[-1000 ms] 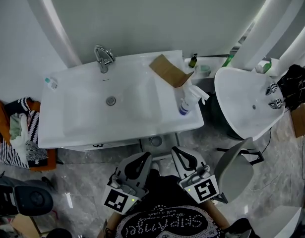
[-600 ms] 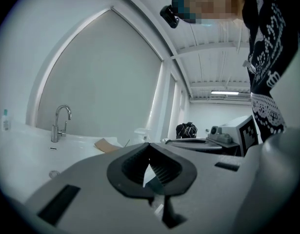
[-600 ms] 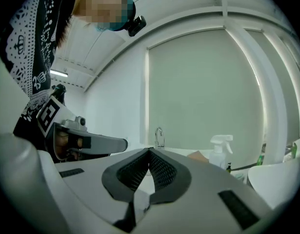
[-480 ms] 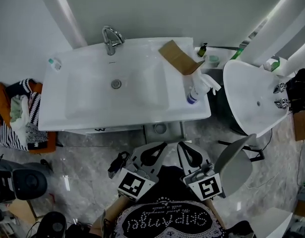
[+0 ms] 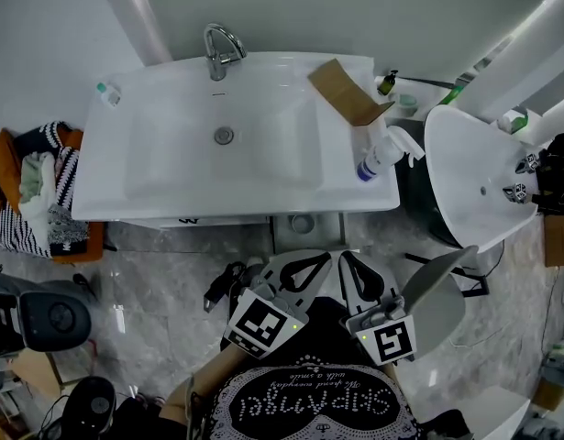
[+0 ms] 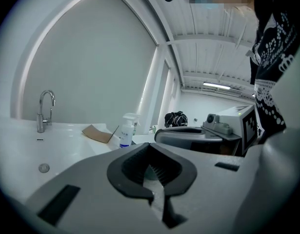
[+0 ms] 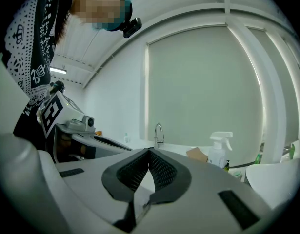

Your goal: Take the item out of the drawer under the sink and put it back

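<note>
At the bottom centre, the left gripper (image 5: 323, 259) and right gripper (image 5: 348, 262) sit side by side, each with jaws pressed together on nothing. Just above them runs the cabinet front (image 5: 153, 222) under the white sink (image 5: 171, 168), and the drawer's item is hidden from view. At the sink's upper right, a spray bottle (image 5: 378, 159) stands beside a cardboard piece (image 5: 346, 90).

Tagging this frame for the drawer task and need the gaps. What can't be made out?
- The drawer under the sink: head view, the basin's front edge overhangs it; only a grey patch shows below, unidentifiable.
- The item: in no view.
- Both gripper views: aimed over the sink top, drawer below the frame; left claw and right claw shut, empty.
- The small bottle: head view, too small to identify.
</note>
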{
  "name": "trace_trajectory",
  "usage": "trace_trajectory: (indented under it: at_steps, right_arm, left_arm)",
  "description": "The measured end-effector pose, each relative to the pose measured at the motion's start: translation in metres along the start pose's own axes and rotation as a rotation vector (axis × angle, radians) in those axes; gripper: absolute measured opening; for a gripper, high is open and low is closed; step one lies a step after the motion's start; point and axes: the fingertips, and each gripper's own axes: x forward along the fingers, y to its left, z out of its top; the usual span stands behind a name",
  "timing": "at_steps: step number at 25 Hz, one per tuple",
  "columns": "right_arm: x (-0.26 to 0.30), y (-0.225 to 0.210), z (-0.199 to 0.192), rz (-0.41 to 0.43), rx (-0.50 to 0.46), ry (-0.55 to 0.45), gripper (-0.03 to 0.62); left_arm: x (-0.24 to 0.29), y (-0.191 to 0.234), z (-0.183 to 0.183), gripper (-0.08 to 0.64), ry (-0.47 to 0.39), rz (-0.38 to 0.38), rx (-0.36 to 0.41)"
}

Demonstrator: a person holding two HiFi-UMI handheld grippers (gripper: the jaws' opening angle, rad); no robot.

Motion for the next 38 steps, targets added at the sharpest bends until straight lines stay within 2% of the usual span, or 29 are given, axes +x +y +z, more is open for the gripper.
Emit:
trace_trajectory:
  at_steps: [18,30,38]
  right_arm:
    - [0.002,-0.008,0.001,0.015,-0.016,-0.017,0.018]
    - [0.000,-0.010,0.005,-0.008,-0.005,-0.034,0.018]
    - [0.000,-0.010,0.003,0.002,-0.009,-0.025,0.018]
  left_arm:
    - [0.006,0.003,0.005,0.003,-0.030,0.010,0.004]
    - [0.014,-0.015,-0.001,0.005,0.033,-0.070,0.074]
    - [0.013,-0.013,-0.002,0.003,0.030,-0.062,0.064]
